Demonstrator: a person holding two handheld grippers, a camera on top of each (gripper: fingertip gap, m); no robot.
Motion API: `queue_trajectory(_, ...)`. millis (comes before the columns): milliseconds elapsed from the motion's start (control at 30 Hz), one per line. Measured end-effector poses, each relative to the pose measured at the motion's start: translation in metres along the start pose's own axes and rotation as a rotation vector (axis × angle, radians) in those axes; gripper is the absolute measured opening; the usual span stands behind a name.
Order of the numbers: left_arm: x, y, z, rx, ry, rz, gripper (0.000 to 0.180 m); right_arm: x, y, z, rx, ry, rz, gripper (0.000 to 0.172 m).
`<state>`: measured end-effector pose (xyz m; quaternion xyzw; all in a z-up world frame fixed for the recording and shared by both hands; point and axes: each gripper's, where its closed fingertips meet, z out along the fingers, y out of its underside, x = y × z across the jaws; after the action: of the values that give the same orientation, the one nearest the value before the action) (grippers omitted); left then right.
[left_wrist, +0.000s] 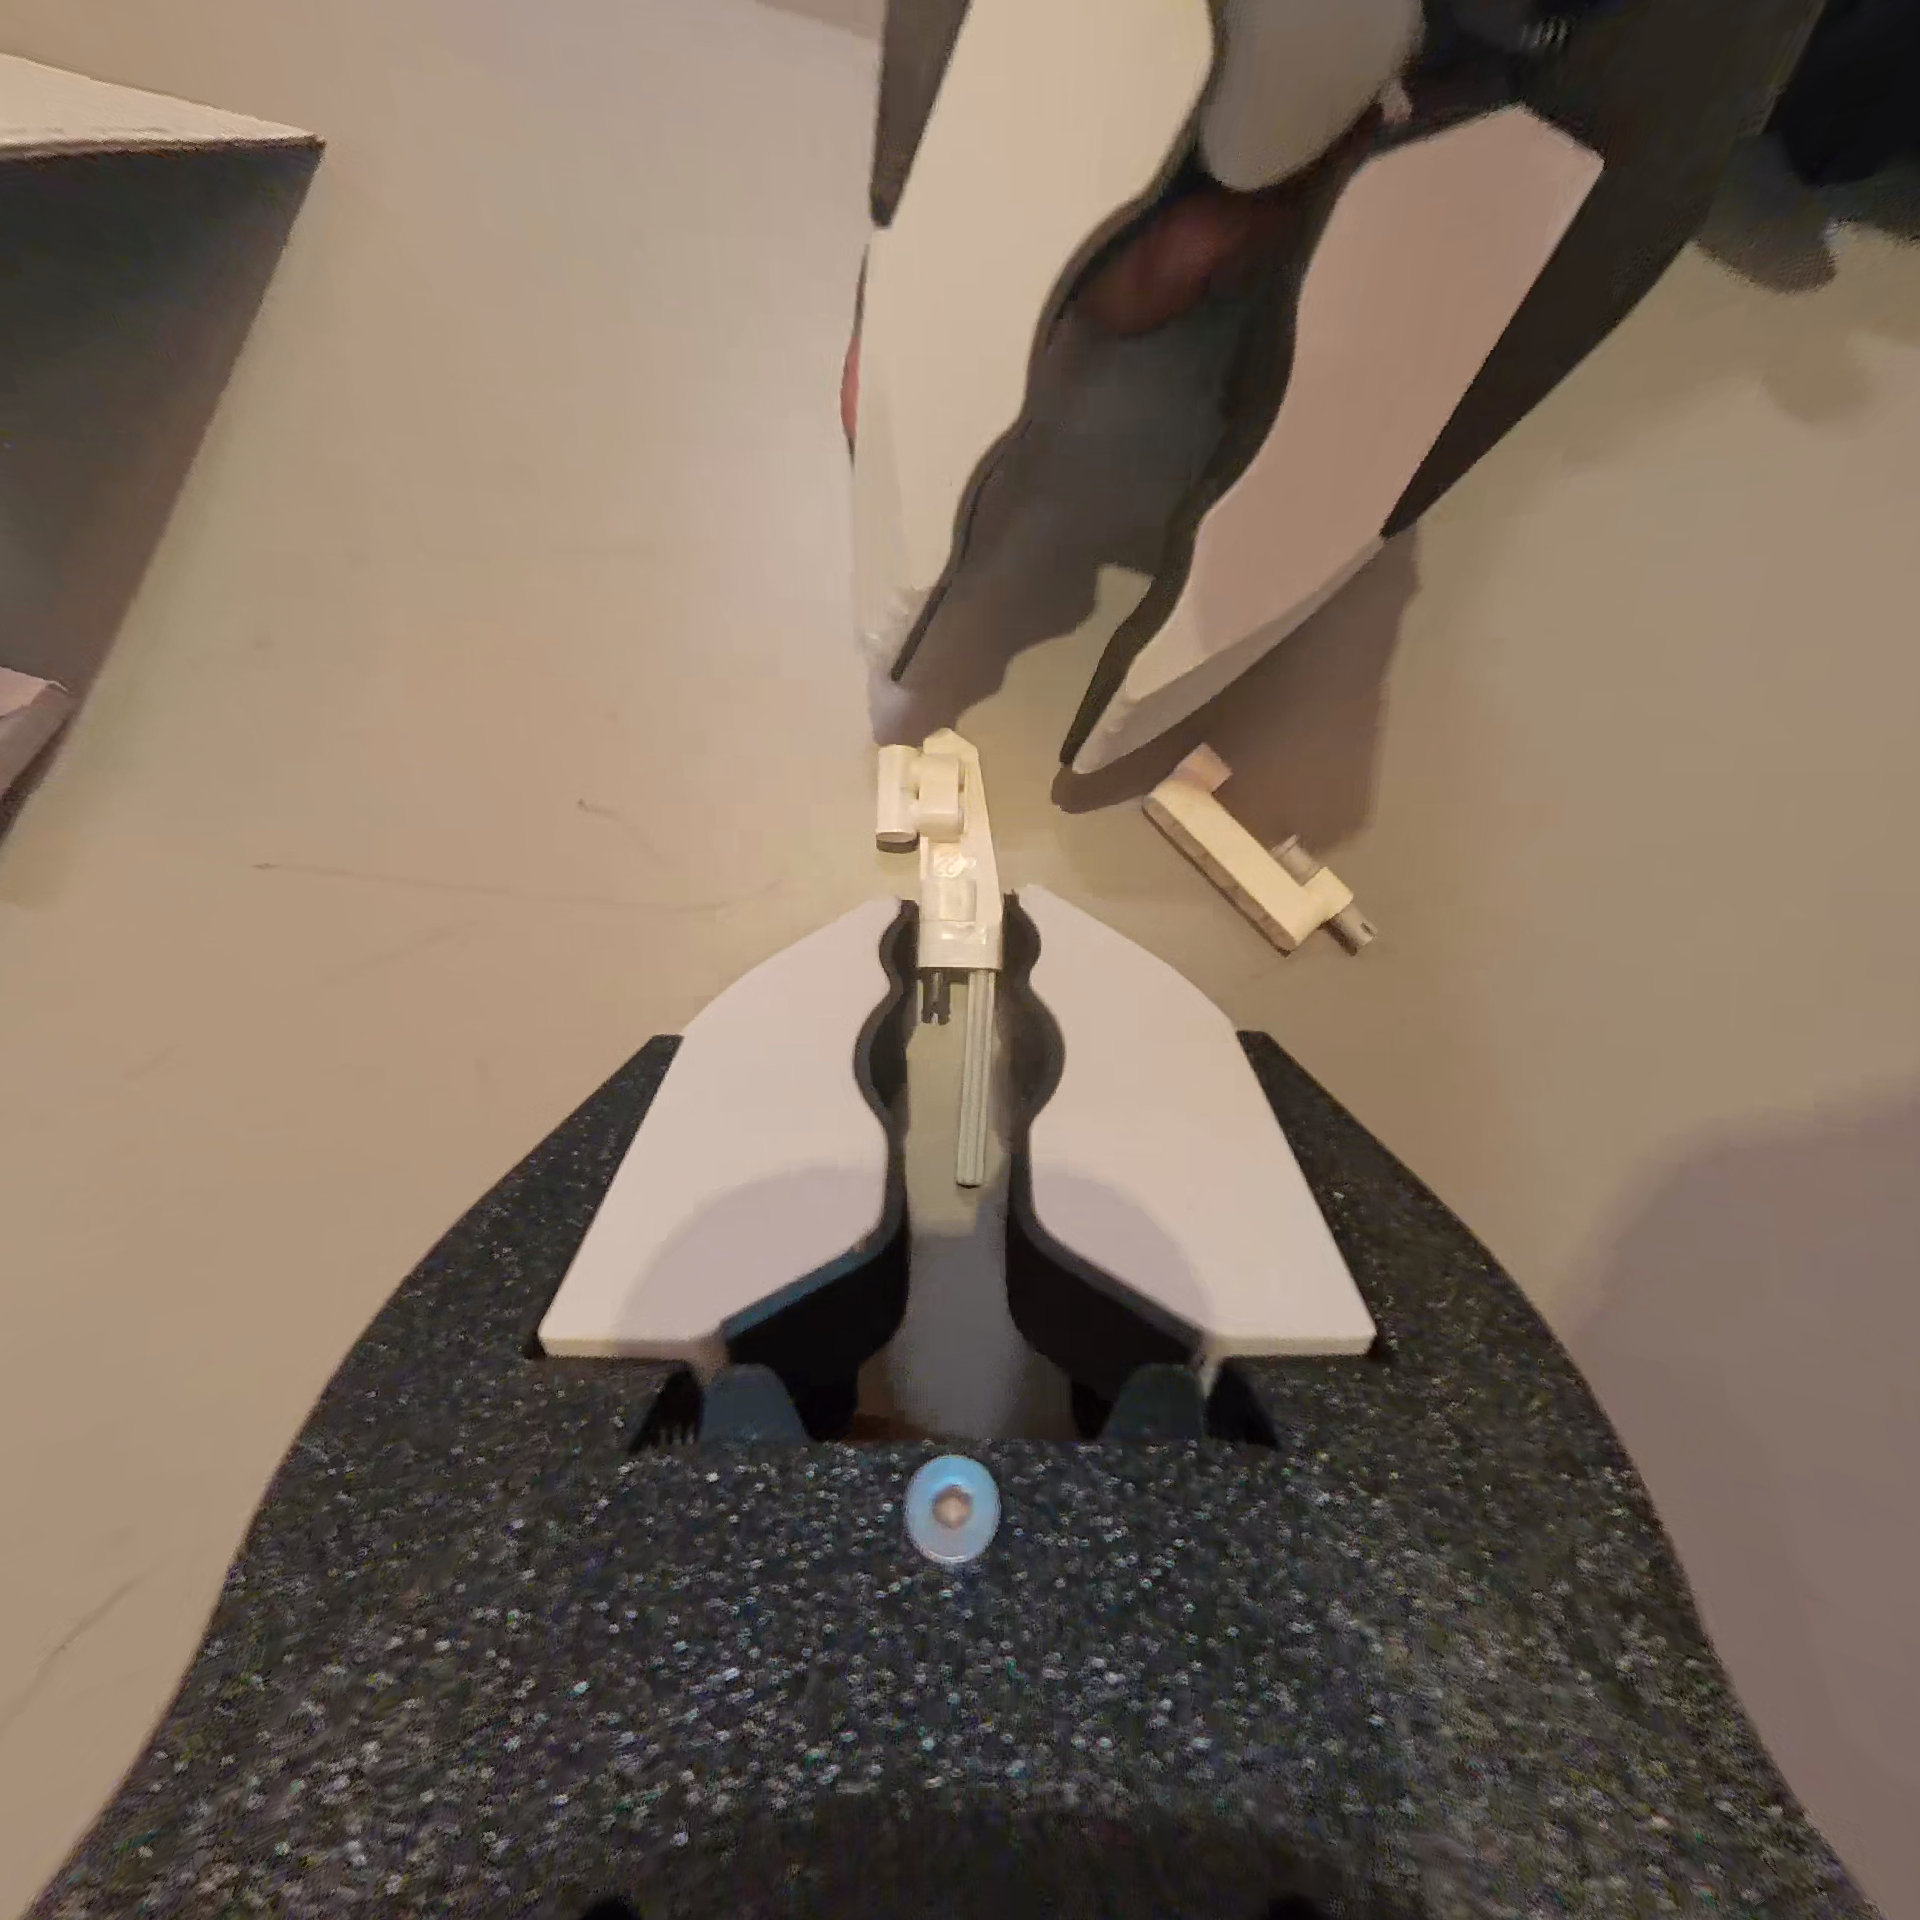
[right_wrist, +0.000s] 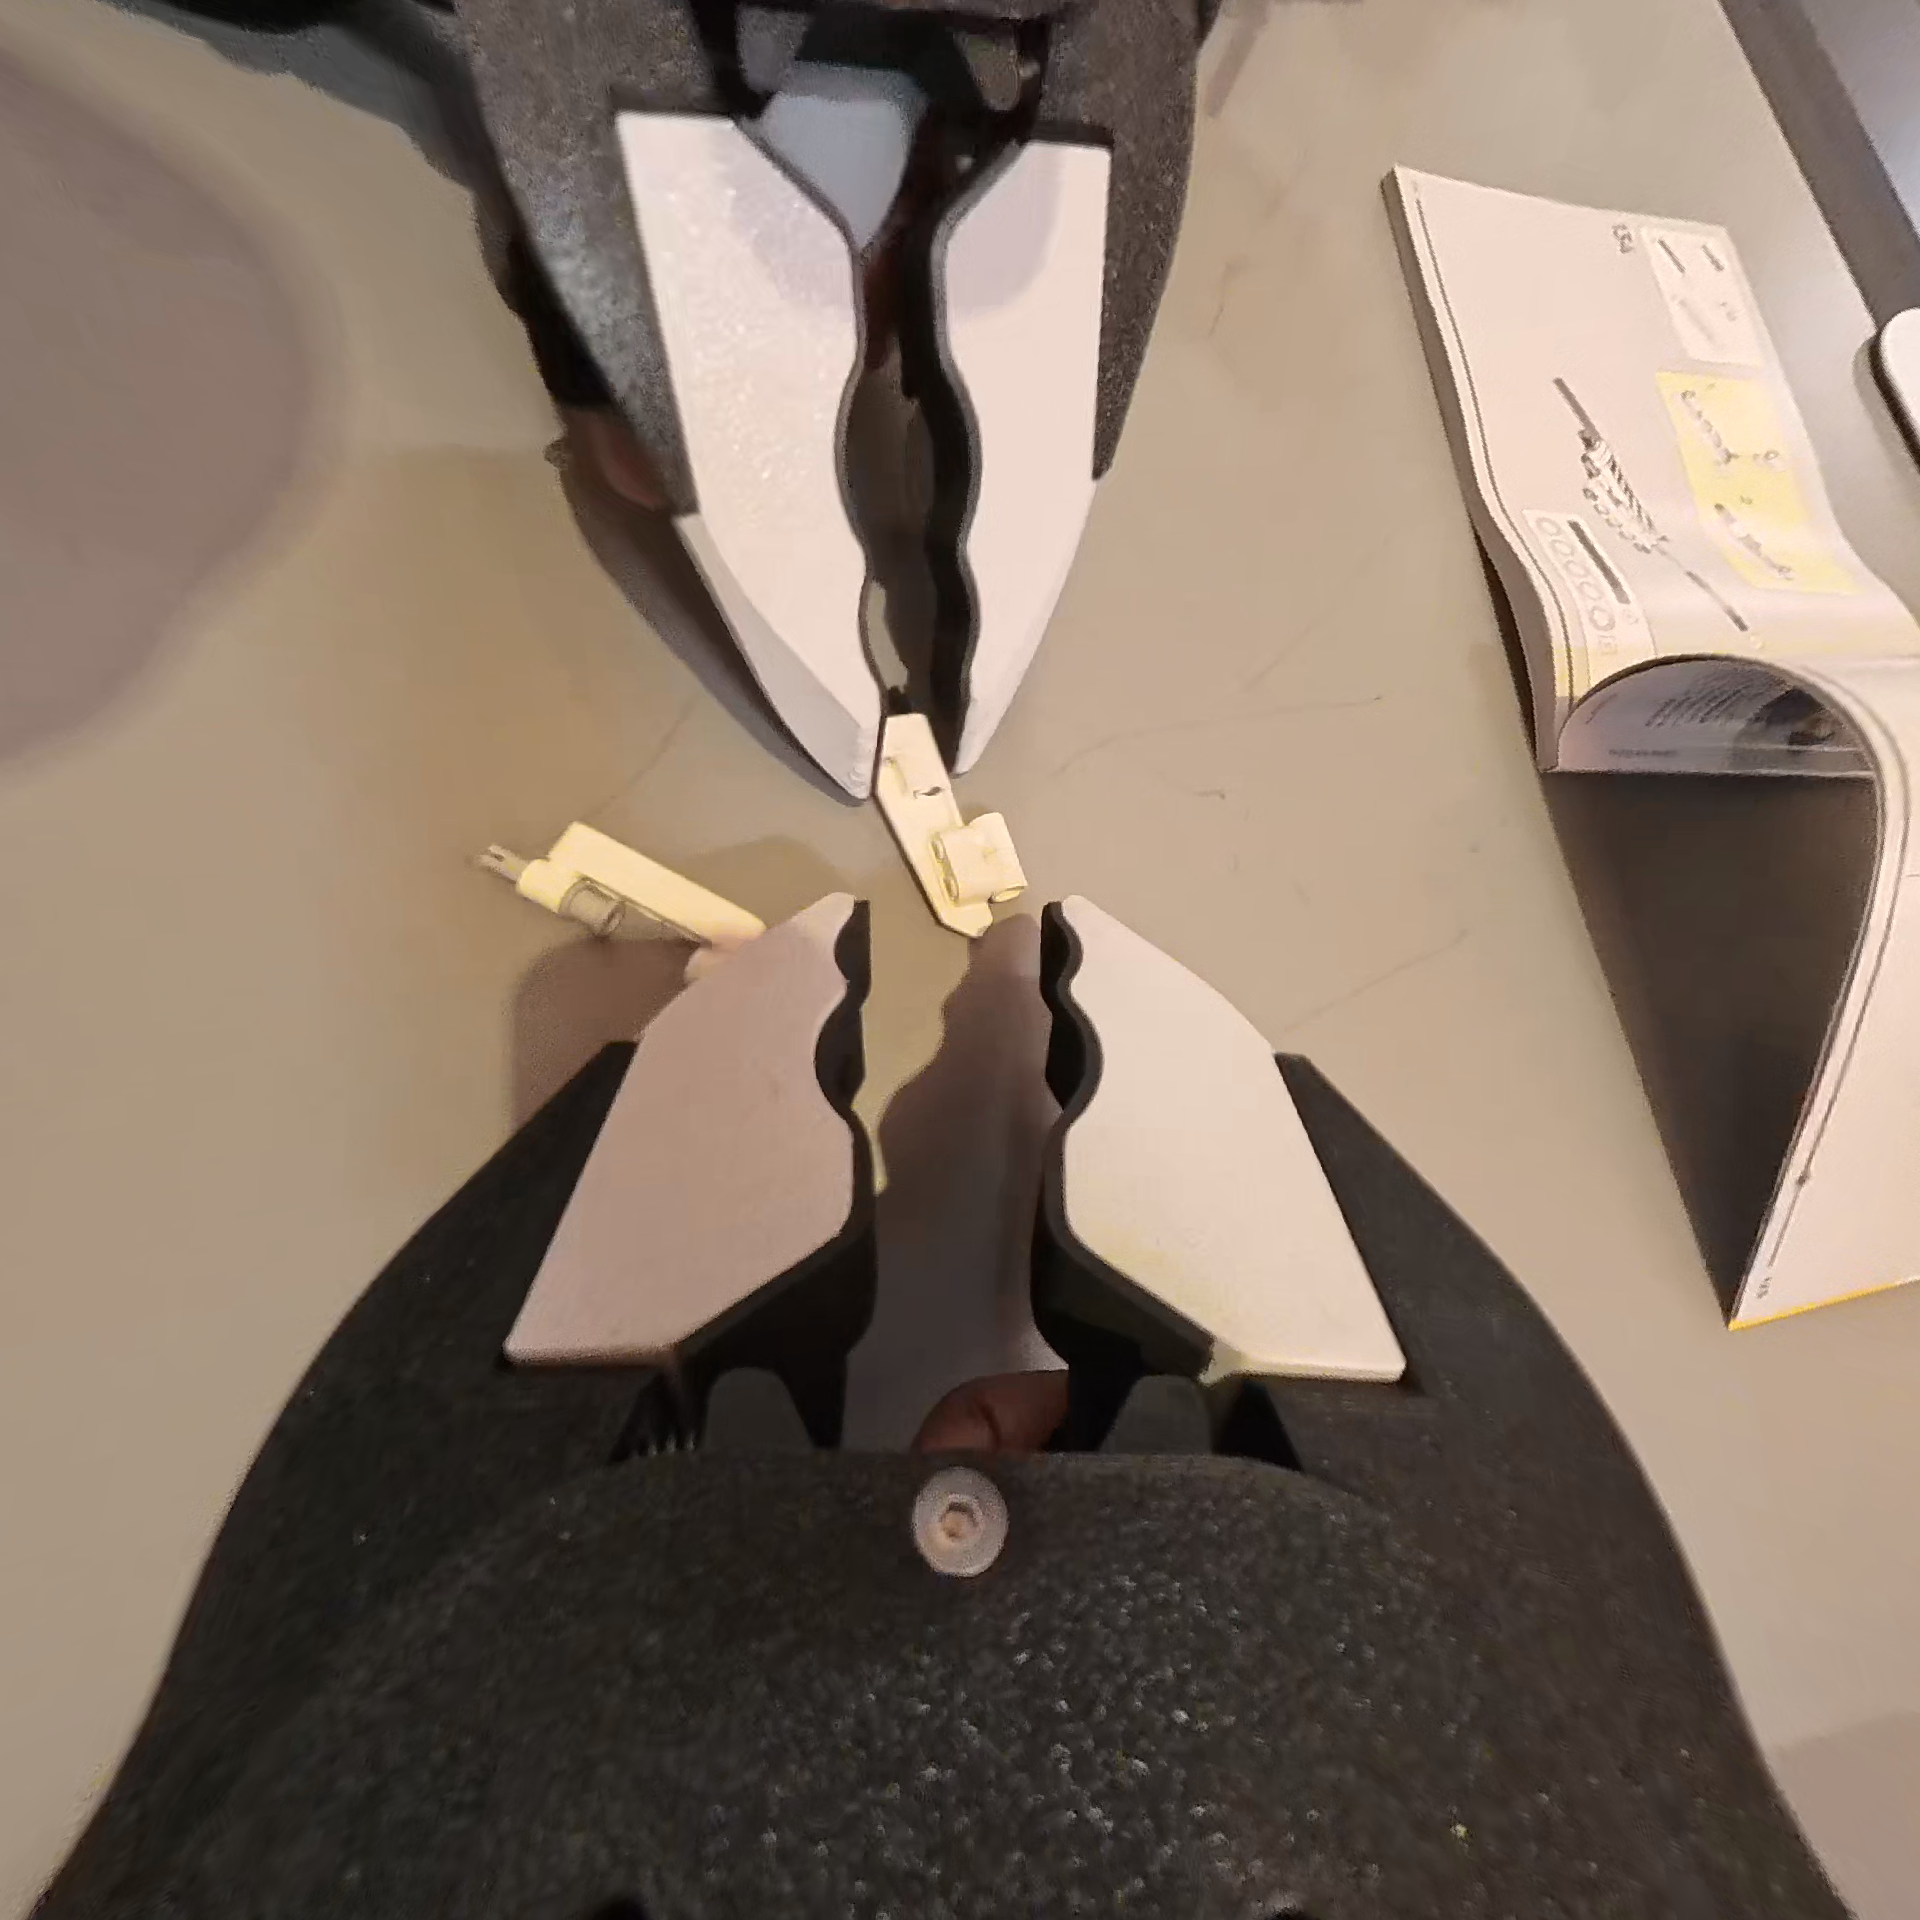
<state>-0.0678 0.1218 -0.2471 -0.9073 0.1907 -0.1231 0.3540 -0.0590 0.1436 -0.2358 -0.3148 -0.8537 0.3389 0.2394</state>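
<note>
While the left gripper (left_wrist: 961, 914) clamps a cream part (left_wrist: 951, 831), the right gripper (right_wrist: 956, 925) hangs open just beside it, another part (right_wrist: 623, 883) nearby, booklet (right_wrist: 1662, 520) apart.

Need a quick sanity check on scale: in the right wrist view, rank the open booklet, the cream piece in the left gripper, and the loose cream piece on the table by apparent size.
1. open booklet
2-3. Cream piece in the left gripper and loose cream piece: look about alike, both partly hidden, so unranked.
</note>
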Motion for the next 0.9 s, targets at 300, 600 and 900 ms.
queue_trajectory(300,0.013,-0.01,-0.004,0.075,0.209,-0.219,0.015,0.001,-0.002,-0.001,0.053,0.044,-0.158,0.029)
queue_trajectory(600,0.015,-0.015,-0.008,0.098,0.196,-0.134,0.023,-0.008,0.005,0.002,-0.032,-0.082,0.02,0.009)
queue_trajectory(900,0.004,-0.003,0.003,0.008,0.016,0.012,0.01,-0.009,0.007,0.002,-0.053,-0.198,0.264,0.008)
